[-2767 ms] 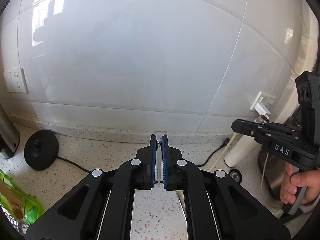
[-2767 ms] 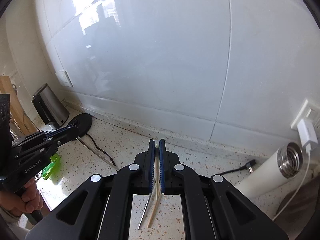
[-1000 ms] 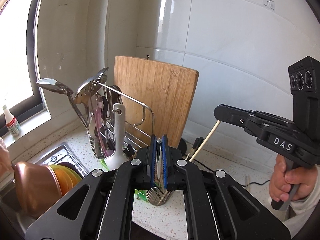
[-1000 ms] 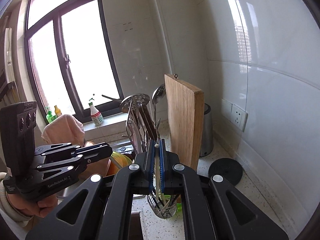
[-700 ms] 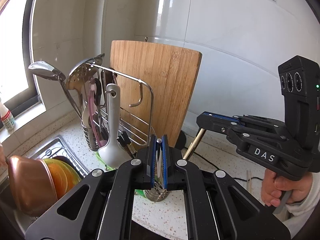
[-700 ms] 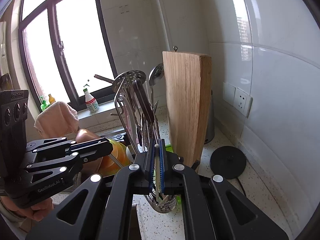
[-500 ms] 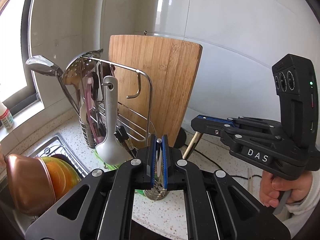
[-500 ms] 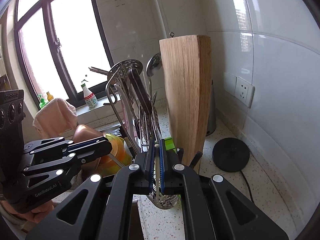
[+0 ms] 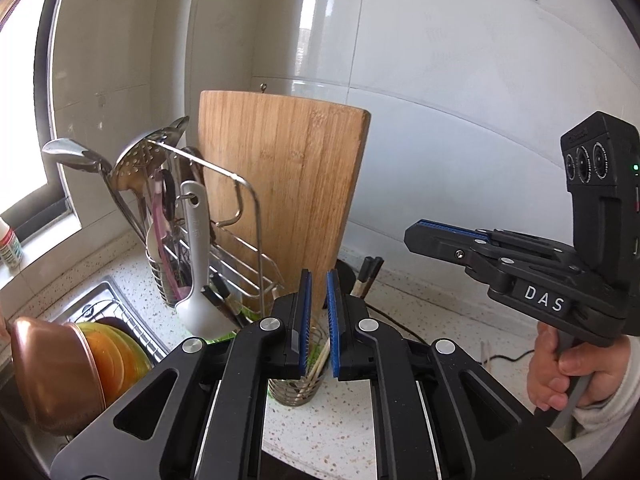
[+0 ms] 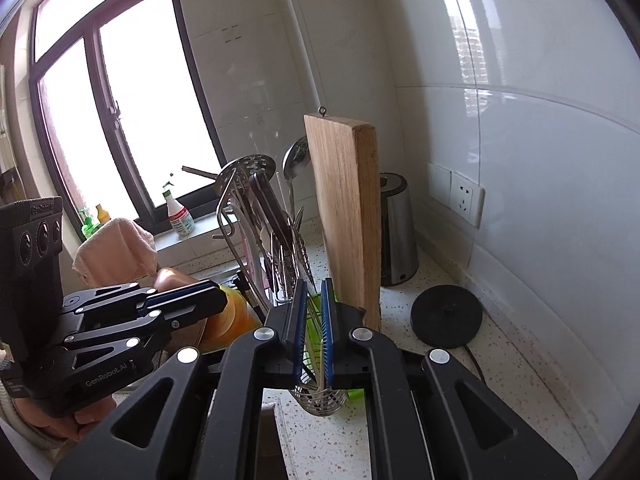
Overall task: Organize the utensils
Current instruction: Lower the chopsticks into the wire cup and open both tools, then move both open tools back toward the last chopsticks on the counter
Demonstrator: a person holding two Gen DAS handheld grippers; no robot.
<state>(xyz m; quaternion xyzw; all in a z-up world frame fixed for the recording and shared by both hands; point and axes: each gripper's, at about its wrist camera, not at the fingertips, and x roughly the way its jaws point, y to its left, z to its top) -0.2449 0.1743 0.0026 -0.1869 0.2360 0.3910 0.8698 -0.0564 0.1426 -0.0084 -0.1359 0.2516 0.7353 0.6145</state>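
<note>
The left gripper (image 9: pixel 317 322) has its blue-padded fingers apart with nothing between them. Seen through the gap, straight below, pale chopsticks (image 9: pixel 320 362) lean inside a metal mesh utensil cup (image 9: pixel 294 394) that stands on the speckled countertop (image 9: pixel 344 432). The right gripper (image 10: pixel 314 330) is likewise parted and holds nothing; through its gap thin metal and pale utensil stems (image 10: pixel 318 364) rise out of the same mesh cup (image 10: pixel 320 400), with a green object (image 10: pixel 356 393) just beside the cup at 3 o'clock.

In the left wrist view, a wooden cutting board (image 9: pixel 280 184) stands upright at 12 o'clock behind the cup. At 10 o'clock a wire rack (image 9: pixel 224 216) carries a grey spoon (image 9: pixel 196 264) hanging bowl down, a slotted skimmer (image 9: pixel 140 160) and a steel ladle (image 9: pixel 72 152). At 8 o'clock a copper bowl (image 9: pixel 48 368) sits with orange dishes (image 9: pixel 116 356) by the sink. At 3 o'clock the right gripper appears from the side, gripped by a hand (image 9: pixel 568 368).

In the right wrist view, a steel kettle (image 10: pixel 396 232) stands behind the board at 1 o'clock, its black round base (image 10: pixel 446 316) near at 3 o'clock, and a wall socket (image 10: pixel 466 198) at 2 o'clock. The left gripper shows at 9 o'clock.
</note>
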